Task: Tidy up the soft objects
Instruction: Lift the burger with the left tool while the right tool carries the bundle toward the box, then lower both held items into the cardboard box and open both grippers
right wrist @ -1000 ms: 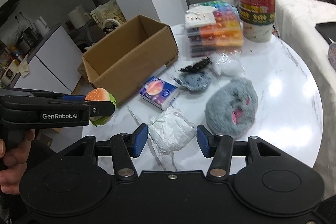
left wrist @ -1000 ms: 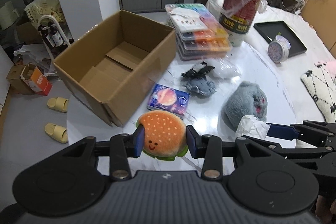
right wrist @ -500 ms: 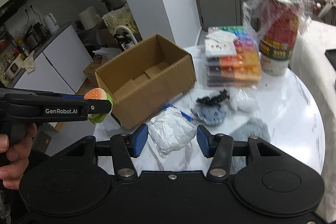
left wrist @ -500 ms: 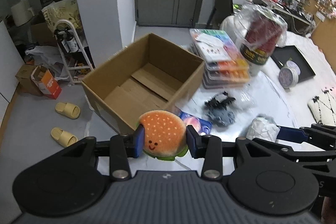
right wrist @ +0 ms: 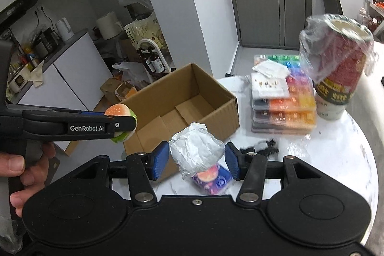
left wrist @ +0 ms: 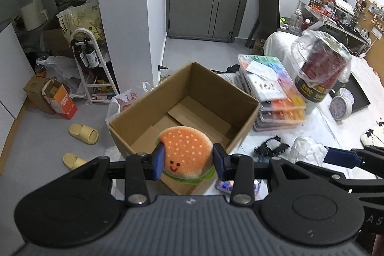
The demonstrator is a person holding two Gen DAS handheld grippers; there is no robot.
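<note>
My left gripper [left wrist: 188, 161] is shut on a plush hamburger toy [left wrist: 186, 155] with a smiling face, held in the air at the near edge of an open, empty cardboard box [left wrist: 187, 112]. In the right wrist view the left gripper [right wrist: 121, 122] with the hamburger [right wrist: 120, 110] shows at the left, beside the box [right wrist: 182, 109]. My right gripper [right wrist: 195, 160] is shut on a crumpled white bundle [right wrist: 195, 150], held above the table just right of the box's near corner. The bundle also shows in the left wrist view [left wrist: 306, 151].
On the white round table [right wrist: 336, 155] lie a small purple packet [right wrist: 211, 180], a black item [right wrist: 261, 146], a stack of colourful plastic cases [right wrist: 283, 104] and a wrapped red tub [right wrist: 338, 68]. A clock [left wrist: 340, 106] and a black tray [left wrist: 360, 97] are at the far right. Slippers [left wrist: 84, 133] lie on the floor.
Both grippers rose and moved left toward the box, each carrying its object. The grey plush on the table dropped out of view.
</note>
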